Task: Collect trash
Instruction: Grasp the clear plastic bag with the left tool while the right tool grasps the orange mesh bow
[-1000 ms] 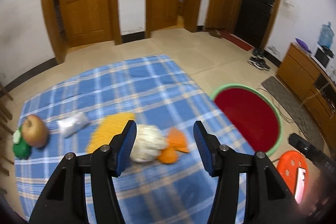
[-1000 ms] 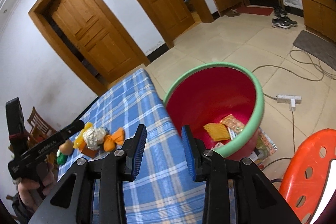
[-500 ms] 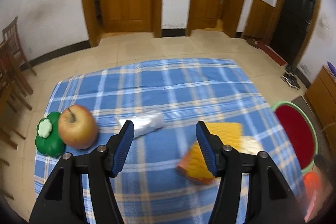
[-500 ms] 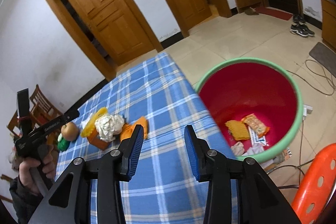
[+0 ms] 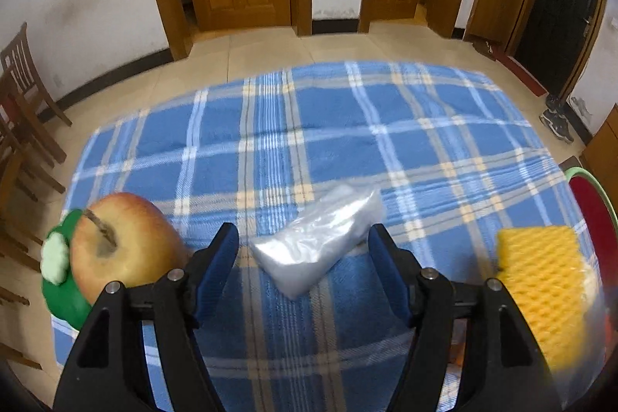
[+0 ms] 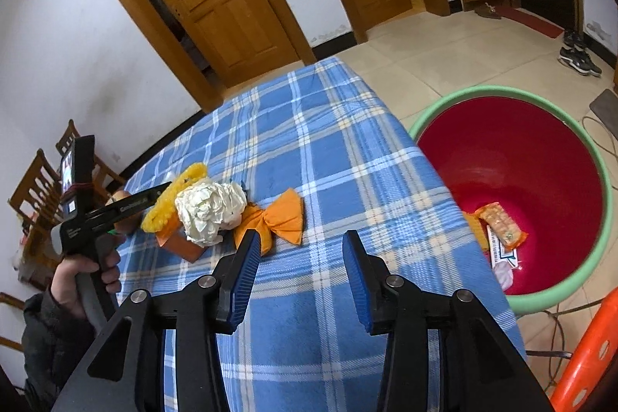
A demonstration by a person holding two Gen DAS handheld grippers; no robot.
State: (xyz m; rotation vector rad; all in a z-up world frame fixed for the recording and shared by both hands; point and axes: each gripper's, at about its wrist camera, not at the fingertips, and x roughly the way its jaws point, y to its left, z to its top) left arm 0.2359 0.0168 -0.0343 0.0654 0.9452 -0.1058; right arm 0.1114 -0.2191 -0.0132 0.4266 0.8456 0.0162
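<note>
My left gripper, jaws open, straddles the clear plastic bag, which lies diagonally between them; my right gripper hovers open-jawed farther off.

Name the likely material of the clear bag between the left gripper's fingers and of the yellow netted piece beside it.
Crumpled clear bag: thin plastic film, glossy and see-through. Yellow netted sleeve: probably foam mesh, matte with an open lattice.
</note>
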